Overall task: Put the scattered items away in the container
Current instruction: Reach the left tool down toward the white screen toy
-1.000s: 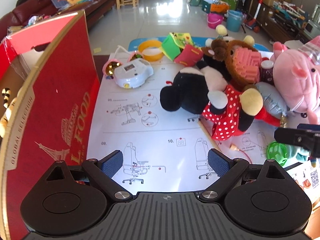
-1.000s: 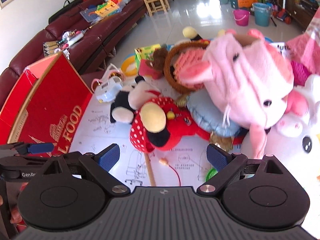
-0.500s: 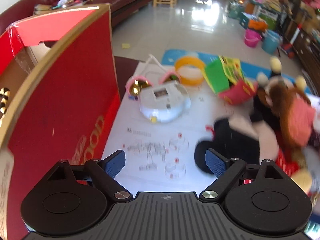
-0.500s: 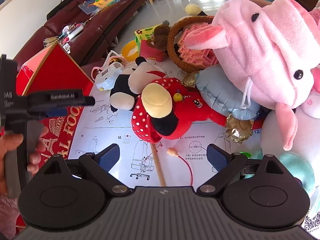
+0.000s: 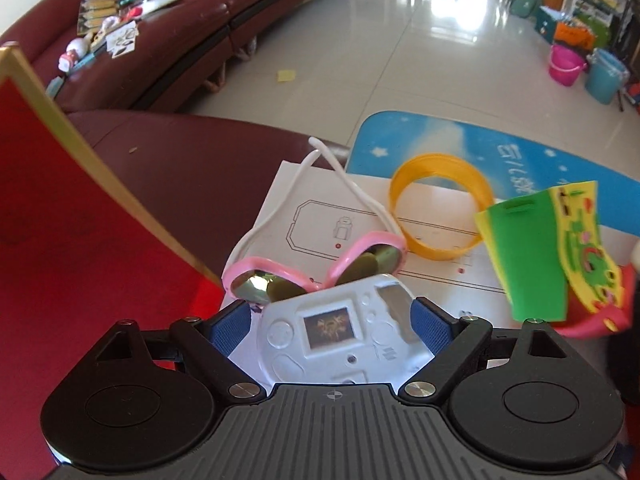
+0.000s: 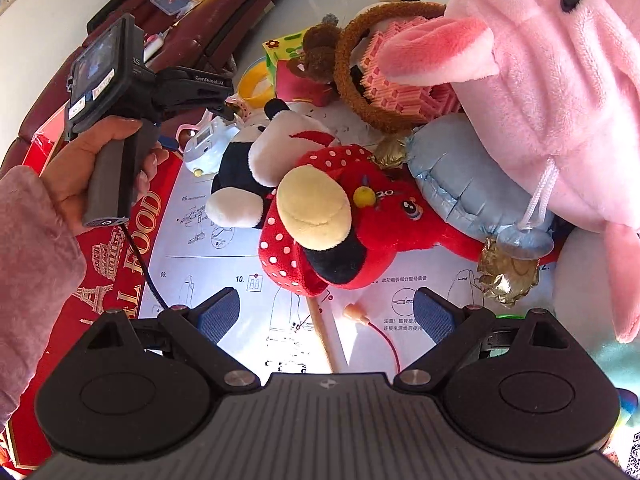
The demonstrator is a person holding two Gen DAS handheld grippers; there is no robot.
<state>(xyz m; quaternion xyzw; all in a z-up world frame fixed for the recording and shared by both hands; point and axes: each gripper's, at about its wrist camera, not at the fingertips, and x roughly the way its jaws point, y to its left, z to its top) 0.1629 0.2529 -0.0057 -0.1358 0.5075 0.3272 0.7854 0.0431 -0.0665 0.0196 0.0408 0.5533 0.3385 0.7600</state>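
Note:
A white handheld game toy (image 5: 288, 332) lies on a sheet of printed instructions, between the two blue pads of my left gripper (image 5: 331, 322). The jaws stand open astride it, the right pad at its edge, the left pad a little apart. The red cardboard box (image 5: 80, 280) rises just to the left. My right gripper (image 6: 326, 316) is open over the paper, with nothing between its fingers, just short of a red polka-dot plush (image 6: 320, 240). In the right wrist view a hand (image 6: 108, 148) holds the left gripper over the white toy (image 6: 208, 140).
Pink sunglasses (image 5: 360, 256), a yellow ring (image 5: 440, 248) and a green foam piece (image 5: 532, 256) lie beyond the toy. A pink pig plush (image 6: 560, 80), a blue foil balloon (image 6: 460, 184) and a wooden stick (image 6: 324, 340) crowd the right side. A dark red sofa (image 5: 180, 40) stands behind.
My left gripper has moved forward and left from the plush pile to the white game toy, which now sits between its fingers. The right gripper has edged closer to the red plush.

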